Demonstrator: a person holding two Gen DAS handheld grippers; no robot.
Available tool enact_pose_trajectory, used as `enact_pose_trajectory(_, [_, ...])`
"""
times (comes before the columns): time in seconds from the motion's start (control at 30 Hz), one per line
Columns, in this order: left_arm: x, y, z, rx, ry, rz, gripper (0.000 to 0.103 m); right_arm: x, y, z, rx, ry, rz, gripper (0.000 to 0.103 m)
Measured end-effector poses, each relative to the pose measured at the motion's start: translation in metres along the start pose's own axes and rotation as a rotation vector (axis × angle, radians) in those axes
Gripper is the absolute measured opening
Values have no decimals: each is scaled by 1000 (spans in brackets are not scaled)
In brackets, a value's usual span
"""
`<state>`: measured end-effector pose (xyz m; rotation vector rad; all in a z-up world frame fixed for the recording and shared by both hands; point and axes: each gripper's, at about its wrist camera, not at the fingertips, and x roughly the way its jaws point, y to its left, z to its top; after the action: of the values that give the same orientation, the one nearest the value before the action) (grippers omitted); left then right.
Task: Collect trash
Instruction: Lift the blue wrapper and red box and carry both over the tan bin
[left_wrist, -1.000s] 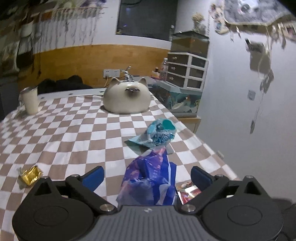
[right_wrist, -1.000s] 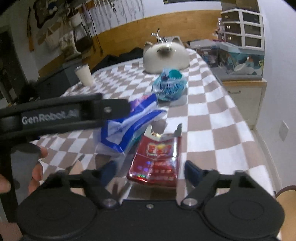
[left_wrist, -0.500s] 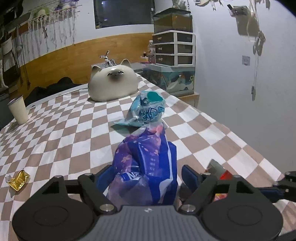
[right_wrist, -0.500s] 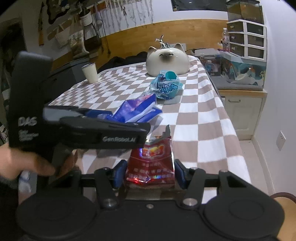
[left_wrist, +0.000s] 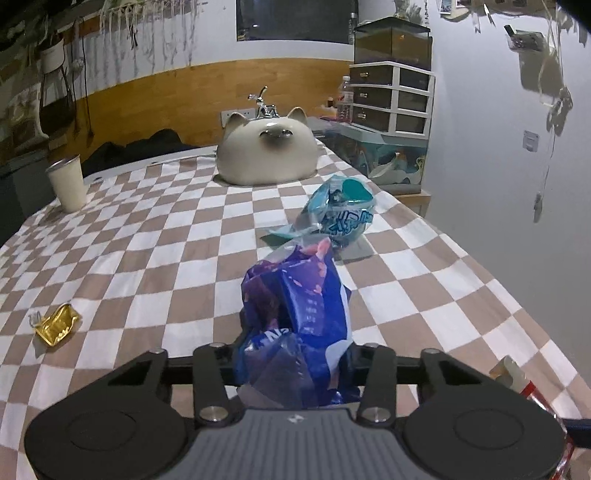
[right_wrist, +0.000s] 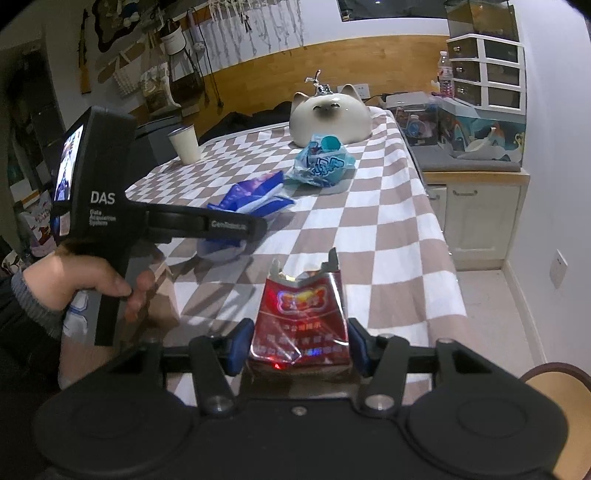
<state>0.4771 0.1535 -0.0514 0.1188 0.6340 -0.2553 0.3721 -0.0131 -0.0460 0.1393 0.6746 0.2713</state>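
Your left gripper (left_wrist: 295, 363) has just been closing, and its jaws are now pinched on the near end of the blue-purple wrapper (left_wrist: 299, 306), which lies on the checkered tablecloth (left_wrist: 155, 258) near the middle of the near edge. Your right gripper (right_wrist: 297, 345) is clamped on the red foil packet (right_wrist: 301, 317), right at the near right corner of the table. Both are thin, crinkly film: featherlight, floppy and a bit slick, so I'd say a firm pinch on a bunched fold beats a flat edge.

Further out, the teal snack bag (left_wrist: 338, 214) sits just beyond the wrapper, puffed and soft; take it by its twisted tail. The gold foil scrap (left_wrist: 57, 325) waits alone at the near left, tiny and flat.

Mind the table's right edge, which drops away close by. The cat-shaped ceramic basin (left_wrist: 266, 155) and white cup (left_wrist: 68, 182) stand far back, leaving plenty of open cloth between.
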Motion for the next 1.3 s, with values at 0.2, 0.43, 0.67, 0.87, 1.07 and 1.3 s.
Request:
enact_pose_trajectory(0.2, [-13, -6, -3, -11, -3, -6, 38, -8, -3, -1, -2, -15, -13, 55])
enact_pose_trajectory(0.43, [-44, -20, -13, -16, -26, -5, 36, -22, -10, -1, 3, -37, -5, 55])
enact_pose_trajectory(0.67, [-89, -29, -25, -53, -76, 25, 36, -36, -15, -5, 3, -50, 0, 55])
enact_pose_trajectory(0.87, [-115, -38, -47, -84, -76, 35, 36, -47, -17, -6, -2, -68, 7, 55])
enact_pose_trajectory(1.07, [-147, -44, -60, -116, -97, 54, 36, -61, -18, -9, -17, -90, 13, 55])
enact_pose_trajectory(1.3, [-174, -54, -75, -136, -96, 77, 36, -81, -20, -15, -37, -114, 20, 55])
